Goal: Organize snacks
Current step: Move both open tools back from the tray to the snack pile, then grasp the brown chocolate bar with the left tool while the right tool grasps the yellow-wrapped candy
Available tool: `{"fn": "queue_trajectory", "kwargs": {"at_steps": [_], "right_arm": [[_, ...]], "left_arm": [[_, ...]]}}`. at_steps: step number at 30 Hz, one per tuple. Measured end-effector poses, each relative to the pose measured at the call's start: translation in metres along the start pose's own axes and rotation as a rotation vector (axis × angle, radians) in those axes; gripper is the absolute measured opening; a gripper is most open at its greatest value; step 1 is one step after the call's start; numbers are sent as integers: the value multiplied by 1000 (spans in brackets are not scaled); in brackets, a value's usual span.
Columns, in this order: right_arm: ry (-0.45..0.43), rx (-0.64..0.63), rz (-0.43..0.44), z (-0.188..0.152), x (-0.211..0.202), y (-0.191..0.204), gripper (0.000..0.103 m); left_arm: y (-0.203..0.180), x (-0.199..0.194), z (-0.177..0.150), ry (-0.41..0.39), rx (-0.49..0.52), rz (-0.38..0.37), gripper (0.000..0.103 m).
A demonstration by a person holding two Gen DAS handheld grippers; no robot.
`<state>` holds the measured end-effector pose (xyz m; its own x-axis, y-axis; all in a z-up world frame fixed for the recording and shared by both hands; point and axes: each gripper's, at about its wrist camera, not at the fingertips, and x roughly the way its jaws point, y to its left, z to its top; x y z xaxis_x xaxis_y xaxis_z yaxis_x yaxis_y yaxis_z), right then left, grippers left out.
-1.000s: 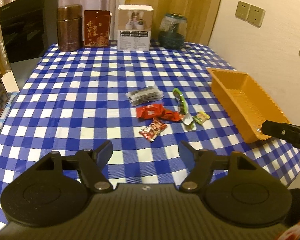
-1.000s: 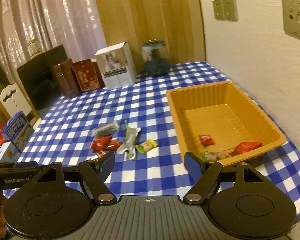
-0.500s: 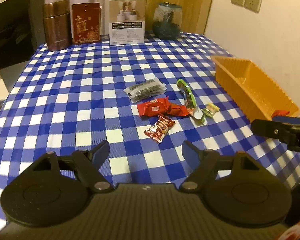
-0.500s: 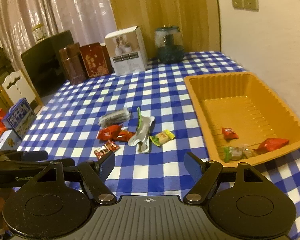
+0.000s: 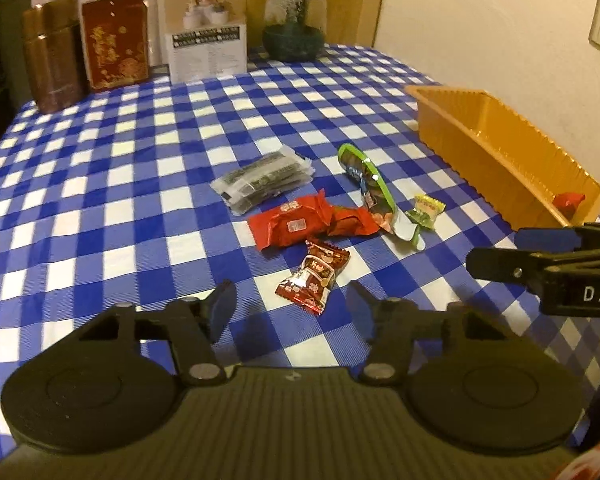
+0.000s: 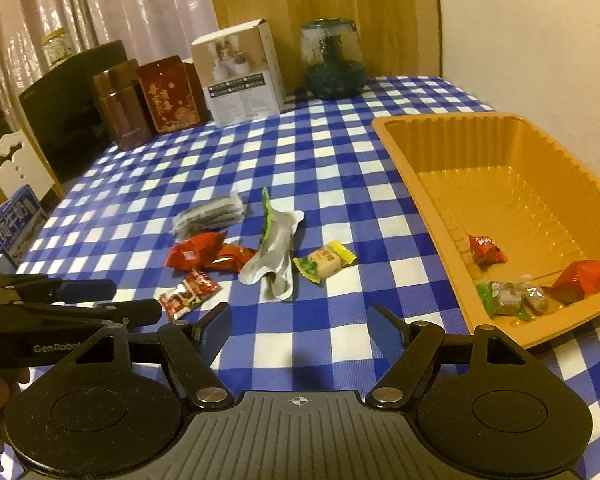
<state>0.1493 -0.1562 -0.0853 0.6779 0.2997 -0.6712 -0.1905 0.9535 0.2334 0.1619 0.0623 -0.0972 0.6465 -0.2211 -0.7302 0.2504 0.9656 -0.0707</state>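
Loose snacks lie mid-table: a dark red candy [image 5: 314, 281], a red packet [image 5: 292, 226], a grey seaweed pack [image 5: 262, 182], a green-edged wrapper [image 5: 370, 190] and a small yellow-green candy [image 5: 425, 210]. My left gripper [image 5: 291, 310] is open and empty, just short of the dark red candy. My right gripper [image 6: 300, 330] is open and empty, low over the cloth in front of the wrapper [image 6: 276, 248]. The orange tray [image 6: 428, 184] holds several snacks, among them a red one [image 6: 486, 249].
Along the table's back stand a brown tin [image 5: 54, 56], a red box [image 5: 114, 42], a white box [image 5: 204, 26] and a glass jar [image 5: 294, 22]. The wall is right of the tray. A blue carton [image 6: 14, 230] sits beyond the left edge.
Both grippers have moved forward and lower toward the snack pile. The dark red candy now lies just ahead of my left jaws. Both stay open.
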Motion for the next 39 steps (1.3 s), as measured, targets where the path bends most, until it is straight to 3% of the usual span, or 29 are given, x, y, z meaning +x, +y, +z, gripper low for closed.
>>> {"fn": "queue_trajectory", "kwargs": {"at_steps": [6,18,28,39], "right_arm": [[-6,15,-14,3,13,-3,75],[-9,29,-19,8,32,0,71],[-39,62,-51,16,47,-1,57],[-15,148,-97,27,71,-12,46]], "left_arm": [[-3,19,3,6,66,-30,39],[-8,40,12,16,142,-71,23],[5,27,2,17,10,-46,18],[5,18,-6,18,-35,-40,18]]}}
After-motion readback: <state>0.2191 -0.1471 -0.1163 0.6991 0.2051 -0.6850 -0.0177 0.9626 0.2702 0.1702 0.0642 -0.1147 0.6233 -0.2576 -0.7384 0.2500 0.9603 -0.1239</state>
